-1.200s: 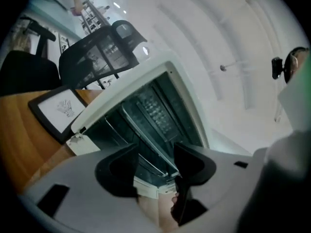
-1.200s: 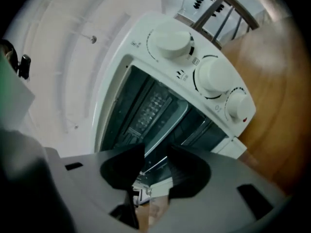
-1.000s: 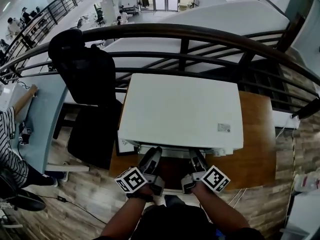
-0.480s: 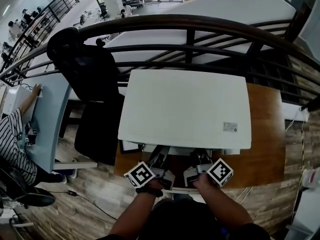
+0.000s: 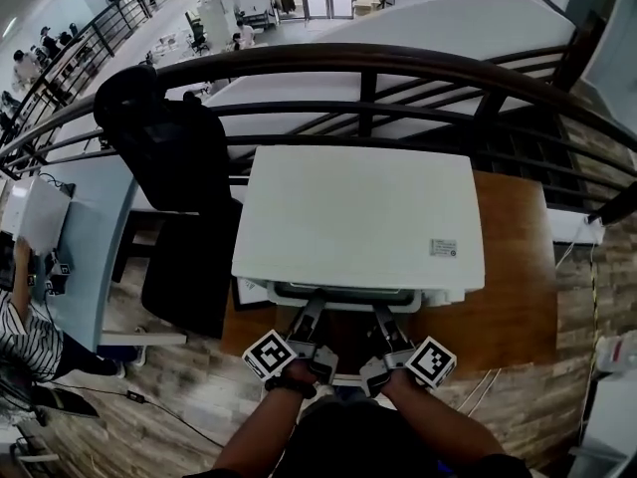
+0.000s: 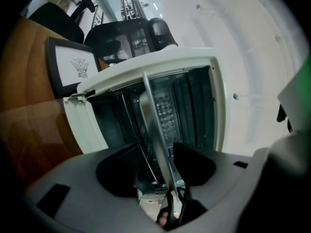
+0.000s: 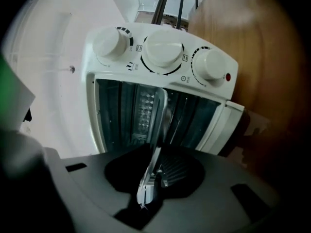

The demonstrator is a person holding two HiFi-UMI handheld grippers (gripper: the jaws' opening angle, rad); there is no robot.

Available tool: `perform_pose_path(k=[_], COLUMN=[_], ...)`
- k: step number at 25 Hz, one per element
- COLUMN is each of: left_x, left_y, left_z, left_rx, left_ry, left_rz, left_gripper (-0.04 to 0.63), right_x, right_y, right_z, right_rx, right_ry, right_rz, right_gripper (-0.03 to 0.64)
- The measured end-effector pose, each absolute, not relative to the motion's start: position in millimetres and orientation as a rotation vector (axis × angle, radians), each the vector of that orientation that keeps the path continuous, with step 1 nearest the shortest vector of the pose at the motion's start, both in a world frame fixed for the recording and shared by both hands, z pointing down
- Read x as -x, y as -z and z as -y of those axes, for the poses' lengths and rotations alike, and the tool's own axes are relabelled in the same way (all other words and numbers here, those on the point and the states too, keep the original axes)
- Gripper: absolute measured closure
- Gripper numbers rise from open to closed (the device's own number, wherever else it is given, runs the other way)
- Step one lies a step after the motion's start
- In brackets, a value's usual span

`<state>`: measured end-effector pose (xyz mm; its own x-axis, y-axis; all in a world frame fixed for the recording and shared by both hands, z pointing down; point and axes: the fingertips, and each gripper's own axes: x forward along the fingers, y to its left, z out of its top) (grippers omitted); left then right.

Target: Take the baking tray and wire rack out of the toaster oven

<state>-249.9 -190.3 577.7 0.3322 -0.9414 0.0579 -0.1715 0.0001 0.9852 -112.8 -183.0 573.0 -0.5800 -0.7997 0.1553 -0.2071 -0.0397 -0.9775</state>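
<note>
A white toaster oven (image 5: 358, 217) stands on a wooden table (image 5: 513, 267), its door open. In the left gripper view the metal baking tray (image 6: 154, 125) runs edge-on out of the oven (image 6: 146, 67), with thin wires of the rack (image 6: 137, 130) beside it. My left gripper (image 6: 163, 152) stands open, with the tray's rim between its jaws. In the right gripper view the same tray (image 7: 154, 152) passes between the jaws of my right gripper (image 7: 156, 161), which are closing on its rim. From above, both grippers (image 5: 311, 312) (image 5: 381, 315) reach side by side under the oven's front edge.
Three white knobs (image 7: 163, 47) sit on the oven's control panel. A framed picture (image 6: 73, 67) leans beside the oven. A black office chair (image 5: 164, 147) stands left of the table, and a dark railing (image 5: 398, 68) runs behind it. A person sits at a desk far left.
Both grippers stay at the oven's front opening and have rolled a little. More of their fingers shows in front of the oven now.
</note>
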Motion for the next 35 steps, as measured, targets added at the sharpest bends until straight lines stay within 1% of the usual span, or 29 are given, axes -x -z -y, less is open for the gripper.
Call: perform_pose_path(k=[6, 9, 10, 11, 12, 14, 15, 19, 22, 24, 30, 35], left_x=[249.8, 245.2, 244.7, 244.5, 244.6, 245.2, 245.7, 244.4, 242.0, 239.8, 239.4, 238.3], left_y=[-582.8, -580.3, -579.4, -578.4, -577.9, -581.8, -585.9, -593.0, -594.0, -592.6, -591.2, -576.9], left_z=[186.3, 186.8, 186.8, 186.4, 185.6, 181.6, 178.2, 165.0, 151.8, 140.4, 106.8, 82.3], left_rx=[-1.497, -1.476, -1.464, -1.450, -1.434, -1.404, -1.390, -1.343, -1.325, -1.320, -1.320, -1.321], left_ry=[0.800, 0.842, 0.863, 0.885, 0.906, 0.921, 0.916, 0.916, 0.910, 0.909, 0.875, 0.904], left_rz=[1.100, 1.060, 1.043, 1.026, 1.012, 1.005, 1.009, 0.999, 0.989, 0.979, 0.956, 0.889], left_gripper=[0.368, 0.374, 0.391, 0.423, 0.480, 0.554, 0.563, 0.571, 0.572, 0.572, 0.572, 0.572], right_x=[110.2, 110.3, 110.8, 111.4, 111.6, 110.7, 110.0, 104.6, 96.7, 84.0, 43.6, 46.7], right_y=[-578.5, -578.8, -579.8, -580.8, -581.9, -585.0, -586.5, -587.8, -585.1, -586.5, -586.5, -576.0], right_z=[154.8, 141.7, 137.8, 134.2, 131.0, 124.9, 121.8, 108.6, 98.9, 93.2, 85.4, 78.3], right_rx=[1.083, 1.085, 1.087, 1.089, 1.093, 1.101, 1.105, 1.143, 1.146, 1.185, 1.268, 1.191], right_ry=[1.670, 1.683, 1.686, 1.687, 1.687, 1.697, 1.703, 1.671, 1.647, 1.632, 1.563, 1.531], right_rz=[-1.785, -1.779, -1.781, -1.790, -1.801, -1.814, -1.819, -1.927, -1.985, -1.980, -1.984, -2.175], right_gripper=[0.548, 0.551, 0.551, 0.551, 0.551, 0.548, 0.547, 0.532, 0.456, 0.425, 0.414, 0.403])
